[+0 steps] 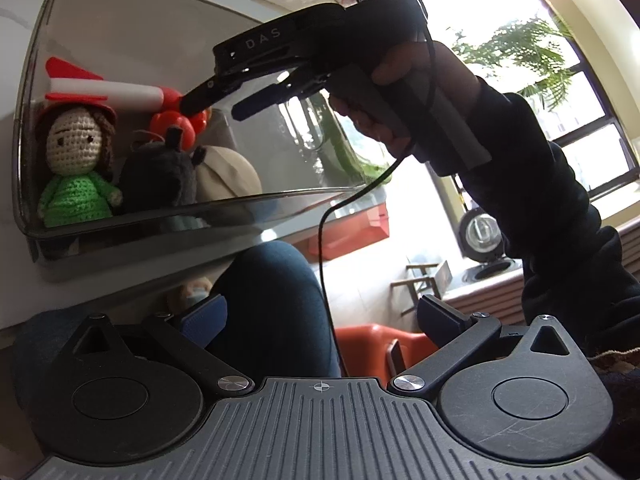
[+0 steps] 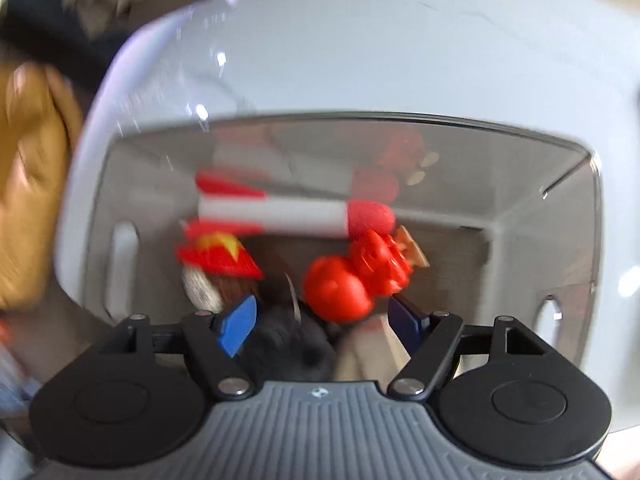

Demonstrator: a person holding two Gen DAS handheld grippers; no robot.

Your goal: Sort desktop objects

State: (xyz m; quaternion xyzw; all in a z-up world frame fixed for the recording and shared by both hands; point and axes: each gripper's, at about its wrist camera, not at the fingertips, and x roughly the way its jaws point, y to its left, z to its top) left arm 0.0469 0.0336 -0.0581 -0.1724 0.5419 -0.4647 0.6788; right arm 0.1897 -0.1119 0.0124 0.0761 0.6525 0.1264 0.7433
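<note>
Nearest the left wrist camera, the left gripper (image 1: 320, 316) stands with its blue-padded fingers spread wide and nothing between them; beyond the gap lies a person's knee in blue denim (image 1: 276, 304). Farther off in that view, a clear plastic storage bin (image 1: 120, 232) sits at the edge of a white desk (image 1: 16, 12), and the right gripper (image 1: 218, 110) reaches down over its near rim, held by a hand (image 1: 400, 92) in a dark sleeve, fingers parted and empty. Inside the bin this view shows a crocheted doll (image 1: 76, 168) in green at the left, a dark plush toy (image 1: 160, 176) beside it, a beige plush (image 1: 228, 178) to the right, a red plastic toy (image 1: 176, 120) behind, and a foam rocket (image 1: 104, 86) across the far side. The right wrist view, heavily blurred, looks almost straight down into the bin and alone shows the doll's red hat with a yellow star (image 2: 218, 254) and a small tan piece (image 2: 412, 248) beside the red toy. Its lower edge cuts off the dark and beige plush between the spread fingers. Whether either pad touches a toy cannot be told. An orange-brown shape (image 2: 32, 184) at the left is too smeared to identify.
</note>
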